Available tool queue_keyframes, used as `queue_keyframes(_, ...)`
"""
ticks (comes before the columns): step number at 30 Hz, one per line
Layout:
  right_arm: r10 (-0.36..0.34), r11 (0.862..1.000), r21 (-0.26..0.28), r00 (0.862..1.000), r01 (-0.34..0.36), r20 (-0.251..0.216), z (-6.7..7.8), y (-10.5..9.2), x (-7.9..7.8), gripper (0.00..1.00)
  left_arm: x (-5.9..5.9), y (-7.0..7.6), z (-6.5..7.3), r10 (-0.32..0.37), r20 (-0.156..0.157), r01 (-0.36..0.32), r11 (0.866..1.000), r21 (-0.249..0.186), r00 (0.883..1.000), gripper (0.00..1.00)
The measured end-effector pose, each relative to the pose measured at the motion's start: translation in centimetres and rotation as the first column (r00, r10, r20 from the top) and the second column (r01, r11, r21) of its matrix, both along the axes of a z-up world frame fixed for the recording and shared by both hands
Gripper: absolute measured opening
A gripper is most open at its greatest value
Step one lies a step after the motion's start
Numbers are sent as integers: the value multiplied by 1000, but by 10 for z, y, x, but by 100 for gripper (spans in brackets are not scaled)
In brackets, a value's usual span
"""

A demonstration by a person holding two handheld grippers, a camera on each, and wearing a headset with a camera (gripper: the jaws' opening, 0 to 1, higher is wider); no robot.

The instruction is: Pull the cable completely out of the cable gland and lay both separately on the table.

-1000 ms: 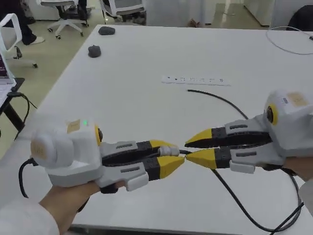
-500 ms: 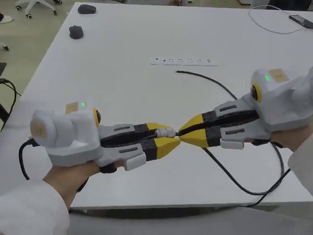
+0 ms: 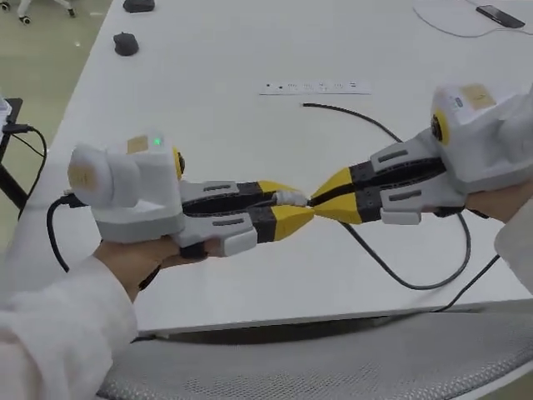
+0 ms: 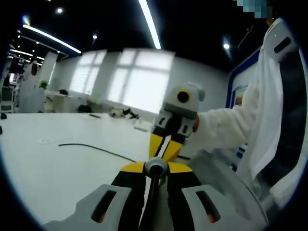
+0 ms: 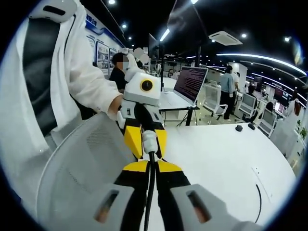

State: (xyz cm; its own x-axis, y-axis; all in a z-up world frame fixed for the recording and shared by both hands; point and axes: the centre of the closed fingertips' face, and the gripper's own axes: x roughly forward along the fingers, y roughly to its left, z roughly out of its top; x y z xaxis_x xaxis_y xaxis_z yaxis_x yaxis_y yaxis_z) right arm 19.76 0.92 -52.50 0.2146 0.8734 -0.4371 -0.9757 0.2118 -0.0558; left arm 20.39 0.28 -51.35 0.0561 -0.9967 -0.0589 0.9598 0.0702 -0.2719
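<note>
— What have you got in your left tongs (image 3: 300,215)?
— They're pressed shut on the cable gland (image 3: 290,197), a small pale rounded cylinder held above the smooth white counter (image 3: 200,108).
— And your right tongs (image 3: 322,205)?
— Closed too, pinching the thin, round black cable (image 5: 151,183) just beside the gland. The yellow tips almost meet, and the cable loops down onto the counter.

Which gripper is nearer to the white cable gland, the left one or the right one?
Left. The left gripper is shut on the cable gland itself; the right gripper faces it tip to tip, shut on the black cable just beside the gland.
</note>
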Motion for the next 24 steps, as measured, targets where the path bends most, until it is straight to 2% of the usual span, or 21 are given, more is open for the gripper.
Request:
queue_keyframes(3,6,1000,-1,1000,-6,8,1,-6,-1,3,0,2,4,21,4,-21,1000,-1,1000,16)
queue_keyframes(6,4,1000,2,1000,-4,5,1,-19,-2,3,2,2,12,52,-4,-52,998,-25,999,16)
queue_keyframes(10,7,1000,-8,1000,-7,6,1,-36,-4,3,1,-7,17,71,-1,-71,996,-56,997,16)
queue_keyframes(14,19,999,-30,1000,-19,-3,-6,-47,-7,3,-3,-11,13,85,15,-85,996,-32,996,16)
queue_keyframes(18,34,997,-74,999,-34,-9,-16,-55,-9,3,-2,-4,11,110,3,-110,994,-26,994,16)
queue_keyframes(20,38,997,-64,999,-39,-12,-17,-56,-10,3,-1,-2,12,118,6,-118,993,-22,993,16)
queue_keyframes(24,56,996,-66,998,-57,-13,-20,-51,-5,3,1,0,12,127,33,-127,992,2,991,16)
